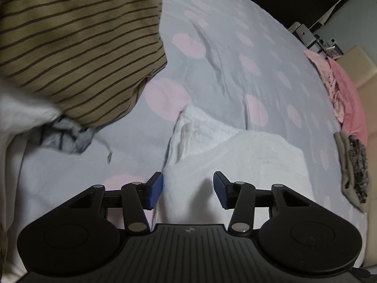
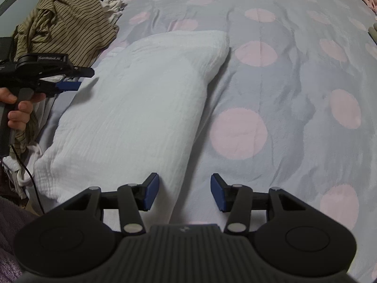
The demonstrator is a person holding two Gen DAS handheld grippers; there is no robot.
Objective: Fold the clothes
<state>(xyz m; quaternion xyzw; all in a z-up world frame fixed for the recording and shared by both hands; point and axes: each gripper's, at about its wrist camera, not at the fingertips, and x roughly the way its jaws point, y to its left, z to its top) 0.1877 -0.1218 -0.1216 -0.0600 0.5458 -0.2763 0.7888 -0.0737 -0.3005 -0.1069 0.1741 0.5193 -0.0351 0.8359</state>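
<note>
Progress looks partial from your left wrist view: the white garment (image 1: 235, 151) lies on the dotted bedspread (image 1: 235, 47) as a doubled-over, roughly rectangular slab, while the brown striped garment (image 1: 77, 37) is still bunched in a heap up to the left, with a grey checked piece (image 1: 63, 136) poking out beneath it, so I judge at least those remain to be folded. Your left gripper (image 1: 187, 189) has its jaws spread with nothing pinched; the near edge of the white garment sits right between and just ahead of the blue pads (image 1: 156, 188), apparently not pressed by either. At the far right edge, pink cloth (image 1: 346, 94) lies apart from your work. From your right wrist view, the white garment (image 2: 141, 108) stretches away up and left, its long right edge running toward your right gripper (image 2: 185, 192), whose jaws also stand apart and empty, the left pad just over the fabric's near corner. Your left hand (image 2: 20, 108) holds its gripper beside the garment's far left side, near the striped heap (image 2: 66, 26).
</note>
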